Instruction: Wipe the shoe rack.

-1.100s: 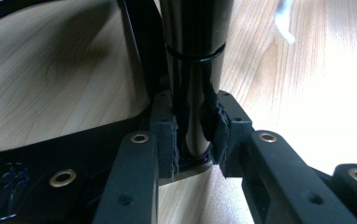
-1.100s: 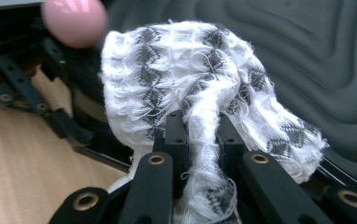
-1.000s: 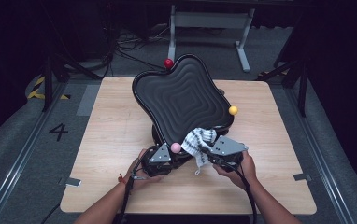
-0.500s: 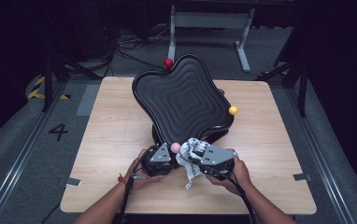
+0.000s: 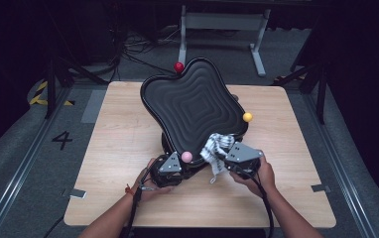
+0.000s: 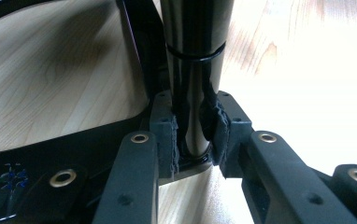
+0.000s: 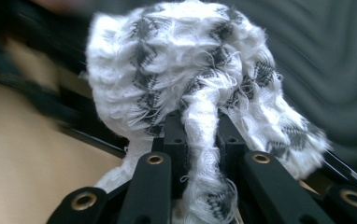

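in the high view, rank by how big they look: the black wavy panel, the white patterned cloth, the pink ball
1. black wavy panel, by far the largest.
2. white patterned cloth, bunched at the panel's near edge.
3. pink ball, smallest.
All three sit at a similar distance, so the order looks safe.

You work in a lab-like recording space: a bare wooden table point(image 5: 128, 148) on grey carpet marked with a "4" point(image 5: 61, 140), loose cables point(image 5: 128, 47), a metal stand point(image 5: 222, 22), dark surroundings.

High view looks forward and down over the table point(image 5: 128, 198); both gripper views sit close, along their jaws; all share the black tray point(image 5: 192, 106).
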Action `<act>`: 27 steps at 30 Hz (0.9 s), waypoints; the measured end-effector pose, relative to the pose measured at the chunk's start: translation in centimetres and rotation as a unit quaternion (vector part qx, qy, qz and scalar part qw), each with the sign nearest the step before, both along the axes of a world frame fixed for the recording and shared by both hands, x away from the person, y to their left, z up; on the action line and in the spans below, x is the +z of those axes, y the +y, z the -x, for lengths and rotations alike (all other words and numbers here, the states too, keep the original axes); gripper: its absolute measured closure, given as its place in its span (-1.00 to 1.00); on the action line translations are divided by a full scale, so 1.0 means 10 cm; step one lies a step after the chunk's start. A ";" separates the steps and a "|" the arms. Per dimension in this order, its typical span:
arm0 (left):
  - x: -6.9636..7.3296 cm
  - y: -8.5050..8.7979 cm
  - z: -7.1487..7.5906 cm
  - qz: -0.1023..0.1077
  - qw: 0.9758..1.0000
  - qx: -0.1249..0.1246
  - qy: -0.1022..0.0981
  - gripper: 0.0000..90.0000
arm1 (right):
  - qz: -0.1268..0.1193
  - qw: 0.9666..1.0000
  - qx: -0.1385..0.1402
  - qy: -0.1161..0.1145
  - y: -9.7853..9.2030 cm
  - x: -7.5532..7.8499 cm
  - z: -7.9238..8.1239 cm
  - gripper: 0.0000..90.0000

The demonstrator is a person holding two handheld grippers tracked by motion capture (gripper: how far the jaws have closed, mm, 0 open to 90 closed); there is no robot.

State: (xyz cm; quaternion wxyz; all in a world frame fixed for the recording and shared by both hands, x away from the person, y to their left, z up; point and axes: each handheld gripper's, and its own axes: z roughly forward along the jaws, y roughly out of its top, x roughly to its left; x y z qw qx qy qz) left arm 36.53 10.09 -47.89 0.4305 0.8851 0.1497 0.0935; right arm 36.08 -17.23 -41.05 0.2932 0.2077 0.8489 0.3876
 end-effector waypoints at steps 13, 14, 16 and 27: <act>0.00 -0.01 0.00 -0.003 1.000 -0.005 -0.006 0.62 | -0.028 0.997 -0.074 -0.006 -0.42 -0.02 -0.26 0.77; 0.00 -0.01 0.00 -0.005 1.000 -0.003 -0.004 0.62 | -0.031 0.996 -0.084 -0.007 -0.46 -0.01 -0.27 0.77; 0.00 -0.01 0.00 -0.004 1.000 -0.003 -0.004 0.62 | -0.040 0.994 -0.103 -0.004 -0.54 -0.01 -0.30 0.77; 0.00 -0.02 0.01 -0.004 1.000 0.001 -0.004 0.62 | -0.012 0.988 -0.146 0.041 -0.71 -0.24 -0.47 0.77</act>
